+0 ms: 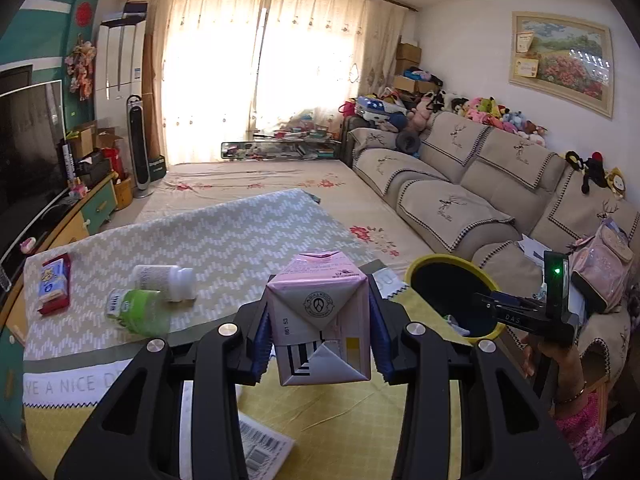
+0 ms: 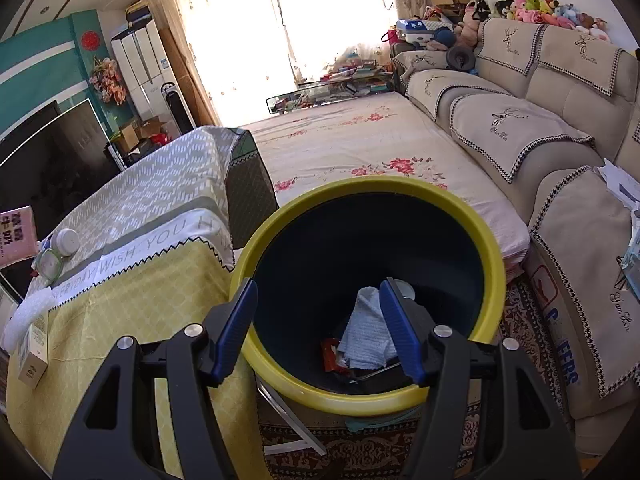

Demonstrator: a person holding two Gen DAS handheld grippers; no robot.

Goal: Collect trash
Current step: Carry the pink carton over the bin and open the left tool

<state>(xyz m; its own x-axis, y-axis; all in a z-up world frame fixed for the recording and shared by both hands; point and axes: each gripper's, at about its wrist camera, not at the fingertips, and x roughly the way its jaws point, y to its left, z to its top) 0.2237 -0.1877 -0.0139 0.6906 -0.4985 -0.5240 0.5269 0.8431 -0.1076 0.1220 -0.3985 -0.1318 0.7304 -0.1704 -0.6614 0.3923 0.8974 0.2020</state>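
My left gripper (image 1: 320, 334) is shut on a pink milk carton (image 1: 320, 320) and holds it above the table's front part. The yellow-rimmed dark trash bin (image 1: 452, 268) stands to the right of the table. My right gripper (image 2: 318, 324) is open and empty, hovering over the bin (image 2: 492, 264); a crumpled white tissue (image 2: 366, 332) and a red wrapper (image 2: 330, 354) lie at its bottom. The carton shows at the far left of the right wrist view (image 2: 16, 236). A white bottle (image 1: 164, 280) and a green bottle (image 1: 138, 310) lie on the table.
A red-and-blue snack pack (image 1: 54, 282) lies at the table's left edge. A barcoded paper (image 1: 260, 444) and a small box (image 2: 34, 356) lie at the table's front. A beige sofa (image 1: 460, 184) stands on the right, a TV (image 1: 28, 152) on the left.
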